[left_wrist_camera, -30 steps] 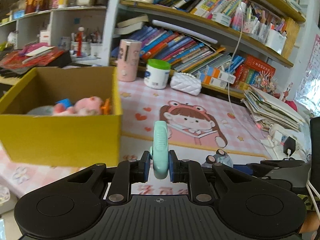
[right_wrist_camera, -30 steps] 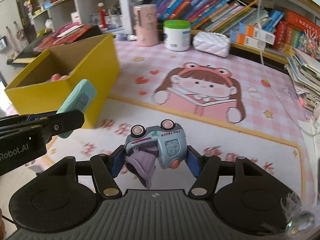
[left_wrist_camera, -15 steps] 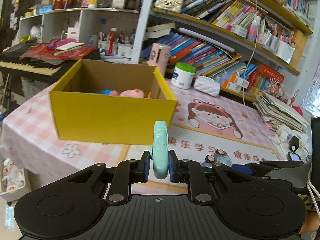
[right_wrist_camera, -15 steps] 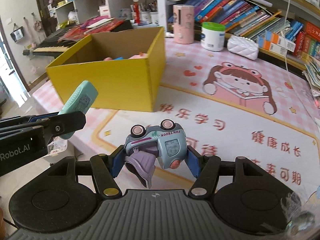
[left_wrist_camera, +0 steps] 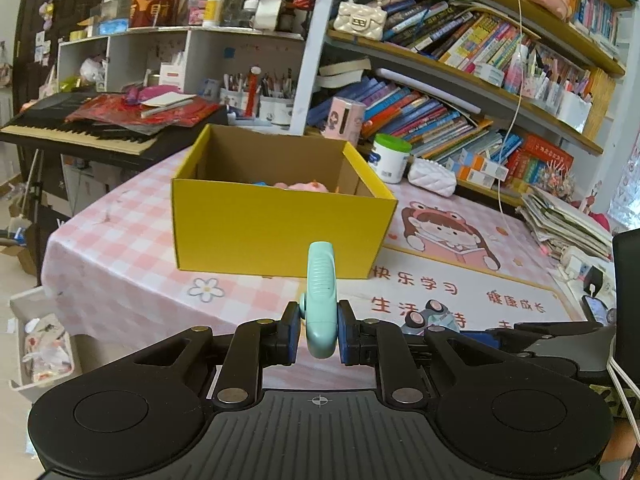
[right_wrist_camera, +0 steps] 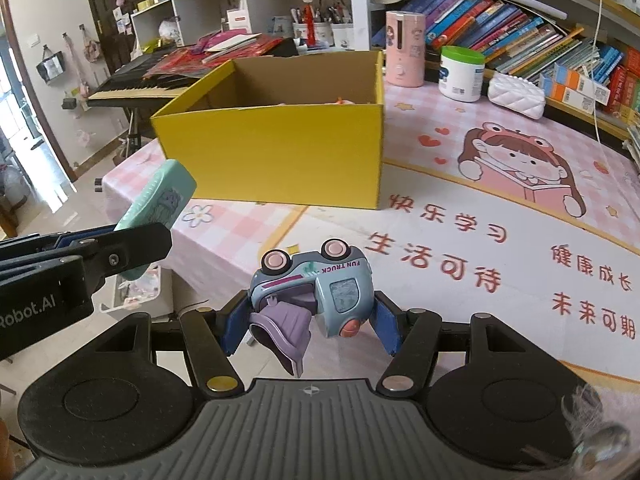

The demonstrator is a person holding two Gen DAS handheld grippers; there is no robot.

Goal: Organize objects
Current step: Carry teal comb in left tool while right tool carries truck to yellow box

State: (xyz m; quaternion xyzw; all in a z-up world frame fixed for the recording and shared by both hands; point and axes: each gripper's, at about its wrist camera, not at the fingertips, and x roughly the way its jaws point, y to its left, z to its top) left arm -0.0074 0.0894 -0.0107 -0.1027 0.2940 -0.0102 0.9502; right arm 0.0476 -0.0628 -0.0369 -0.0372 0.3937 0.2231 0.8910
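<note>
- Left gripper [left_wrist_camera: 319, 334]: blue-padded jaws clamped on the lower end of a flat mint-green plastic toy with ribbed edge [left_wrist_camera: 320, 300], which stands upright between them; seen from the right wrist view, the same toy [right_wrist_camera: 158, 210] slants up and to the right out of the black fingers.
- Right gripper [right_wrist_camera: 310, 322]: jaws closed against the sides of a pale blue plastic toy truck with pink wheels and a purple scoop [right_wrist_camera: 314, 290]; the truck lies tipped, wheels uppermost, the lettering "FUN TRUCK" on its side.
- Both held toys hang in the air in front of the table edge, near each other but apart.
- Yellow cardboard box with open top [right_wrist_camera: 280, 148]: stands on the pink checked tablecloth [left_wrist_camera: 120, 272], beyond both grippers; a pink soft item [left_wrist_camera: 308, 187] and a blue piece show just above its near wall.
- Cartoon-girl printed mat [right_wrist_camera: 516, 168]: lies to the right of the box.
- White tub with green lid [right_wrist_camera: 460, 74], pink cylinder [right_wrist_camera: 404, 48] and white quilted pouch [right_wrist_camera: 516, 94]: along the far edge, before the bookshelves.
</note>
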